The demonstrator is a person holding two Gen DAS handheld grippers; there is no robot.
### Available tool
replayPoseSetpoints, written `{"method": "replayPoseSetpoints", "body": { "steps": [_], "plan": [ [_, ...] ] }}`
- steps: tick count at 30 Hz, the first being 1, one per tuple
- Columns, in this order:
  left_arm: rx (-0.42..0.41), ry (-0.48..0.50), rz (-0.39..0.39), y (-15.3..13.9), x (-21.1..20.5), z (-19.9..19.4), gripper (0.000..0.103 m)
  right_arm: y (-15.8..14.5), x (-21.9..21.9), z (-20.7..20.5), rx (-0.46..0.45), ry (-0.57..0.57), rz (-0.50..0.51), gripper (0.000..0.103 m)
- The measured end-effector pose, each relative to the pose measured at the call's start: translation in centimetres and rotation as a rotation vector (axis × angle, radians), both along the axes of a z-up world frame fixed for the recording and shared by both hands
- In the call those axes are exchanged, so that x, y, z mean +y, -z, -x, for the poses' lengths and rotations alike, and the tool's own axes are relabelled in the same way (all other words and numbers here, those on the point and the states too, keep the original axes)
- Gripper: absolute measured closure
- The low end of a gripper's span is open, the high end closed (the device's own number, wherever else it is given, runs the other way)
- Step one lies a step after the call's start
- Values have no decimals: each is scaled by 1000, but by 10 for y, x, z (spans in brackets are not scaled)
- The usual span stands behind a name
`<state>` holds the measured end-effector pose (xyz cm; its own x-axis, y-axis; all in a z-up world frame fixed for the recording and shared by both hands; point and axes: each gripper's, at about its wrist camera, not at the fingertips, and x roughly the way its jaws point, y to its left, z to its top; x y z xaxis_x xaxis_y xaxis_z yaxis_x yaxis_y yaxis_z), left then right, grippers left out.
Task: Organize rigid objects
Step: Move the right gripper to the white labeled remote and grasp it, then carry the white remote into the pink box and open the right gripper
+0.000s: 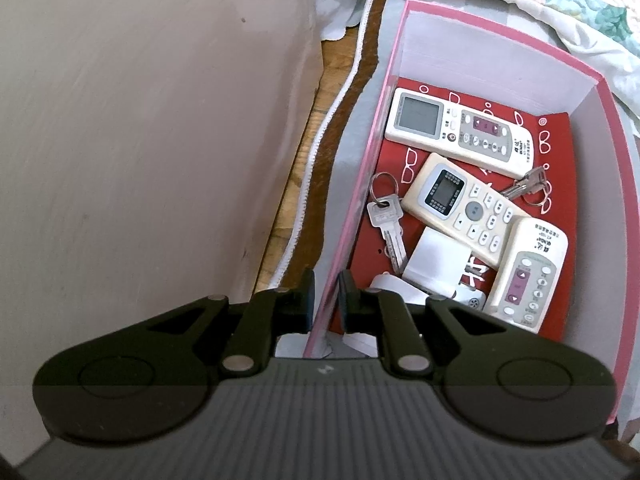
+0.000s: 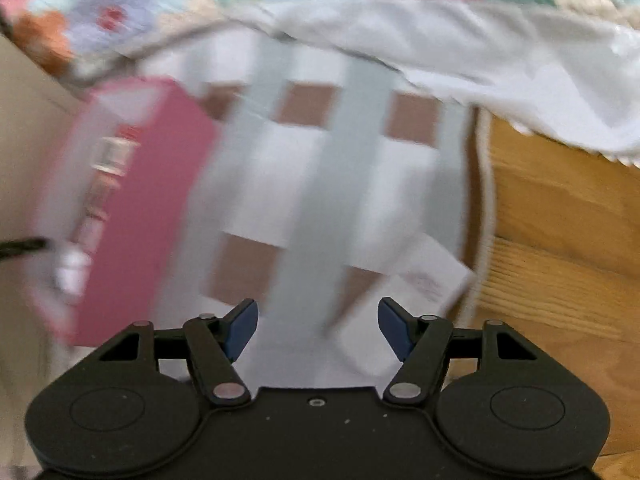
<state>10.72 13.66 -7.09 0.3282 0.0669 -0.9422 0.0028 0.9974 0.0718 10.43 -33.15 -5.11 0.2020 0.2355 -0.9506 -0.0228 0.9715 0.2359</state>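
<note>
A pink box (image 1: 472, 28) holds three white remote controls (image 1: 460, 132), (image 1: 464, 208), (image 1: 528, 272), a key on a ring (image 1: 386, 216), another key bunch (image 1: 528, 184) and a white charger (image 1: 436, 264). My left gripper (image 1: 326, 296) is shut on the box's near left wall, one finger outside and one inside. In the blurred right wrist view the pink box (image 2: 144, 208) stands at the left. My right gripper (image 2: 318, 328) is open and empty above a checked cloth (image 2: 320, 184), with a white card (image 2: 428, 276) just ahead to the right.
A beige wall (image 1: 140, 140) rises left of the box. A flowered quilt and white sheet (image 2: 440, 40) hang behind. The wooden surface (image 2: 560, 240) shows right of the cloth. A white zip-like cord (image 1: 320, 148) runs along the cloth's edge.
</note>
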Motion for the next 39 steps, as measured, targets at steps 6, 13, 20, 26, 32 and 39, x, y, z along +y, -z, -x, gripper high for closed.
{"method": "replayPoseSetpoints", "body": {
  "steps": [6,13,20,26,32,39],
  "plan": [
    [4,4,-14,2,-3,-2,91,55,-42,-7,109,208,-6,31],
    [6,3,-14,2,-3,-2,91,82,-49,-7,150,316,-75,29],
    [12,7,-4,2,0,-5,91,87,0,-9,-1,30,159,20],
    [7,15,-10,3,-1,-2,91,73,12,2,-141,-72,126,37],
    [6,18,-15,4,-4,-1,91,67,19,0,-195,-113,35,37],
    [-3,17,-28,4,-4,-1,90,80,39,15,-241,-217,143,39]
  ]
}}
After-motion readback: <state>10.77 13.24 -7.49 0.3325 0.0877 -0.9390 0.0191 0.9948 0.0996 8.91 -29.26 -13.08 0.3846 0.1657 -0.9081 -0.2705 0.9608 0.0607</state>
